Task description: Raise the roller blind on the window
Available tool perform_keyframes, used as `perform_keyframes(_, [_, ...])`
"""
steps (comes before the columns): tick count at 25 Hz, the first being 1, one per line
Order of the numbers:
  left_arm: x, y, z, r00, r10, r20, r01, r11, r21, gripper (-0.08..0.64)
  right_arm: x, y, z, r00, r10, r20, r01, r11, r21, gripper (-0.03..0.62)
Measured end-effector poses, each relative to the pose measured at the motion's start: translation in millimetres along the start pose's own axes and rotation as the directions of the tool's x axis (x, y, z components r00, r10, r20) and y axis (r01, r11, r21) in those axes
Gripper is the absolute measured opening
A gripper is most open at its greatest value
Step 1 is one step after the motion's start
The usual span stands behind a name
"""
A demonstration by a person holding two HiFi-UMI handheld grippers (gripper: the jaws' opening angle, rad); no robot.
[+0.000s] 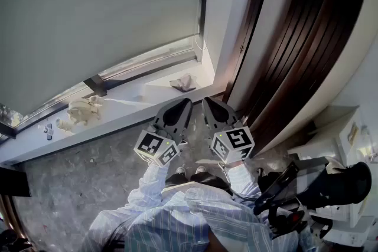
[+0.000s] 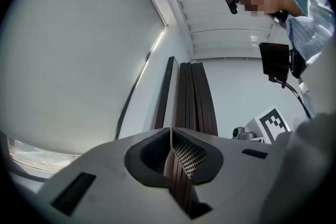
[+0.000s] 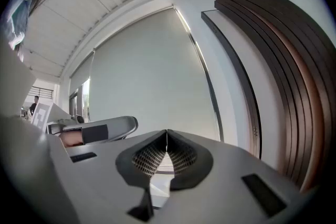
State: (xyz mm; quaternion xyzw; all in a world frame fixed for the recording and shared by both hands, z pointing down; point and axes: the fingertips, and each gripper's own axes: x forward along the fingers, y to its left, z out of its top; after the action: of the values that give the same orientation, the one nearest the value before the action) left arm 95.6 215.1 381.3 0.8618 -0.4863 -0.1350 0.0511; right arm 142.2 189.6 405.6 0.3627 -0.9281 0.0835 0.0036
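1. Head view: the roller blind [image 1: 88,15] covers nearly all of the window on the far left. It is plain pale grey fabric, flat and smooth, with no pattern.
2. The blind's bottom edge stops short of the sill [image 1: 127,104]. A narrow strip of glass [image 1: 150,63] shows beneath it.
3. On the sill, a crumpled cloth [image 1: 183,82] lies near the right end. A pale crumpled lump [image 1: 82,110] lies further left.
4. A dark wooden slatted panel [image 1: 295,44] stands on the right of the window, past a white wall section.
5. The left gripper [image 1: 183,102] and the right gripper [image 1: 207,101] are held side by side, close to the person's striped sleeves [image 1: 153,186]. They are over the grey floor [image 1: 71,168], tips aimed at the sill's right end.
6. The blind hangs beyond and to the left of both grippers. It is well apart from them, with no contact.
7. Left gripper view: the left gripper [image 2: 171,131] has its jaws pressed together with nothing between them. The blind [image 2: 79,60] fills the left and the dark panel [image 2: 194,97] lies straight ahead.
8. Right gripper view: the right gripper [image 3: 167,134] has its tips meeting and is empty. The blind [image 3: 152,81] stands straight ahead past the jaws, with the dark panel [image 3: 283,60] on the right.
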Motion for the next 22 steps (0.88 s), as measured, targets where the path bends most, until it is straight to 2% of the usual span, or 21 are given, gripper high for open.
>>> perform_keyframes(11, [7,3,-7,1.000,0.003,-0.016,-0.004,1.000,-0.027,0.014,3,-12,-6,1.000,-0.013,-0.018,0.014,1.000,0.011,0.008])
perform_keyframes(17, [26,3,-13,1.000,0.008,-0.012,-0.008,0.999,-0.042,0.014,2,-25,8,0.999,0.004,0.035,-0.004,1.000,0.003,0.008])
perform_keyframes(22, [42,-1,-20,1.000,0.008,0.008,-0.008,0.998,-0.063,0.014,-4,-48,6,0.999,0.001,0.036,0.000,1.000,-0.013,0.008])
